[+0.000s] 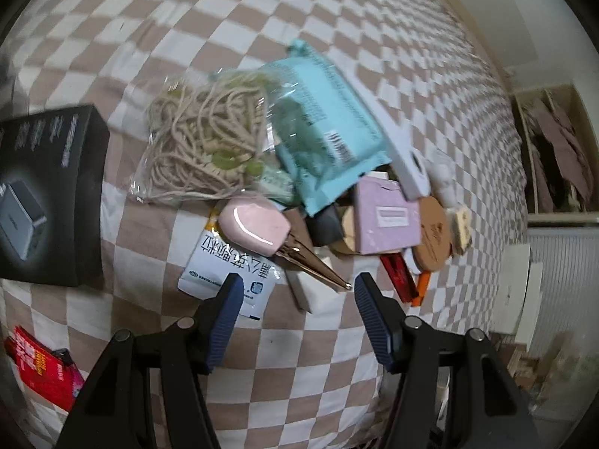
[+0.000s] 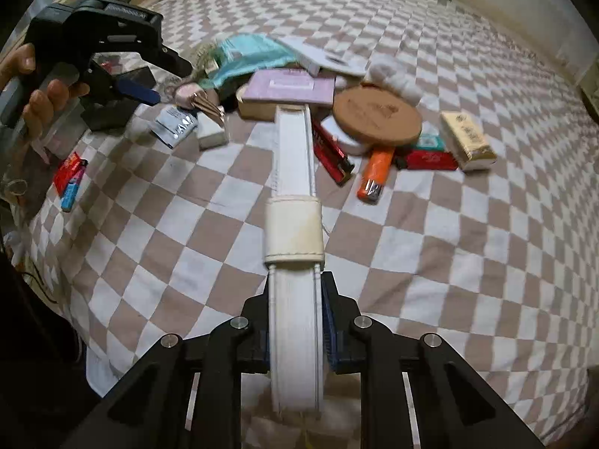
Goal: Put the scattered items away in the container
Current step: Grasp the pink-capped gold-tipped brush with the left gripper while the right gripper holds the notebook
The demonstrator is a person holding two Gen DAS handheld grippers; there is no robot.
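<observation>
The white belt (image 2: 294, 172) is clamped in the right hand-held gripper (image 2: 295, 321), stretching over the checked bed (image 2: 449, 262) toward the pile of scattered items (image 2: 337, 112); the left hand-held gripper (image 1: 294, 292) is apart, empty, before the pink case (image 1: 254, 228).

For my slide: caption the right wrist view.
Right gripper jaws clamp a white belt above a cluttered checkered bedspread.

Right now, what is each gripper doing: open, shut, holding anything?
Left gripper: open, empty, above the pile on the checkered bedspread.
Right gripper: shut on the white belt.
</observation>
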